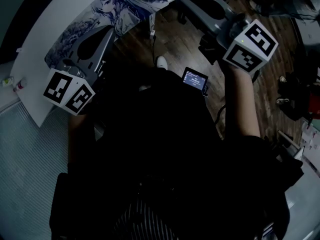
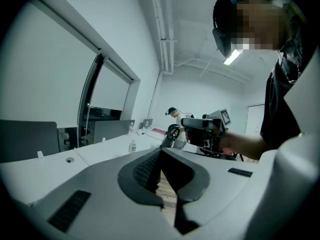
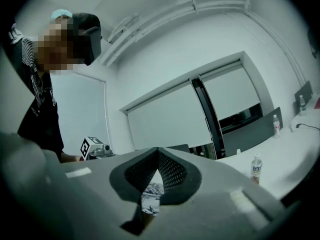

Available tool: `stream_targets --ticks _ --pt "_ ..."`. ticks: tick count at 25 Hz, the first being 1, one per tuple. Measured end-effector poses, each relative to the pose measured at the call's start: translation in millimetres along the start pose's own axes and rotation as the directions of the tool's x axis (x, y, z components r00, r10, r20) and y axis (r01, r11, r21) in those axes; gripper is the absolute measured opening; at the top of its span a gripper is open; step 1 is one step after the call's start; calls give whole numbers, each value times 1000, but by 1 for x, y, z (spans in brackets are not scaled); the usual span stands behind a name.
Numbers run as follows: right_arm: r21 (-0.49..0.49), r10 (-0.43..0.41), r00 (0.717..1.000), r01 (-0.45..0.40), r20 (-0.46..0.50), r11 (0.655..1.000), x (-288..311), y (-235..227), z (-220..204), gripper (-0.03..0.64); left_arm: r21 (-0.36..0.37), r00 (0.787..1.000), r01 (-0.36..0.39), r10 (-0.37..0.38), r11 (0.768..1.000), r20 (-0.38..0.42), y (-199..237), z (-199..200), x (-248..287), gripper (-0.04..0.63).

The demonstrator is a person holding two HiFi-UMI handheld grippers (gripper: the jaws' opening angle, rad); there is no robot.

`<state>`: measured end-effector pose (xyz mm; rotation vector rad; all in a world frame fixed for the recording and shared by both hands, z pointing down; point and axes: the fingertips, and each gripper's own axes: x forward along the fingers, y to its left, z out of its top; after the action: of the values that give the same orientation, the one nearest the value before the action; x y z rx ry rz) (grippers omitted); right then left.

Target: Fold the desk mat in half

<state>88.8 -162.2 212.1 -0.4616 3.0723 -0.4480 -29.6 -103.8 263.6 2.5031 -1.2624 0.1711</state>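
Lying on the table [image 1: 45, 39], desk mat [image 1: 125, 4] just beside left gripper [image 1: 109, 33].

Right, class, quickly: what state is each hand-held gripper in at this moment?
Left hand-held gripper: closed, nothing between its jaws.
Right hand-held gripper: closed, nothing between its jaws.

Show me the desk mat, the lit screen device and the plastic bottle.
desk mat [image 1: 127, 6], head view, printed surface
lit screen device [image 1: 194, 77], head view, screen
plastic bottle [image 3: 256, 171], right gripper view, label
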Motion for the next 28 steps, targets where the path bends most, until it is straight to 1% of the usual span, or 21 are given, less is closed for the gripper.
stream_targets --ticks 3,5,8,12,17,22,28 --pt "2 20 1000 -20 -4 1000 7 -24 7 5 1 998 -54 54 999 -13 16 5 15 3" --pt "13 32 999 -32 4 999 13 -40 11 5 -23 998 -64 64 998 -15 23 7 22 3" --pt "21 64 998 -64 11 998 22 -56 11 3 -32 997 -73 72 997 -16 31 15 36 3" --pt "41 81 997 -81 11 996 16 -79 9 3 -72 998 -60 60 996 -2 29 21 60 3" --pt "49 77 997 -77 1 996 6 -103 6 3 -72 999 -46 44 996 -28 22 19 84 3" --pt "78 74 997 -75 12 994 -3 -116 -1 5 -62 998 -43 39 997 -55 16 18 99 3" --pt "80 46 999 -46 2 996 -4 -131 -6 5 -71 998 -18 13 997 -61 25 20 108 3"
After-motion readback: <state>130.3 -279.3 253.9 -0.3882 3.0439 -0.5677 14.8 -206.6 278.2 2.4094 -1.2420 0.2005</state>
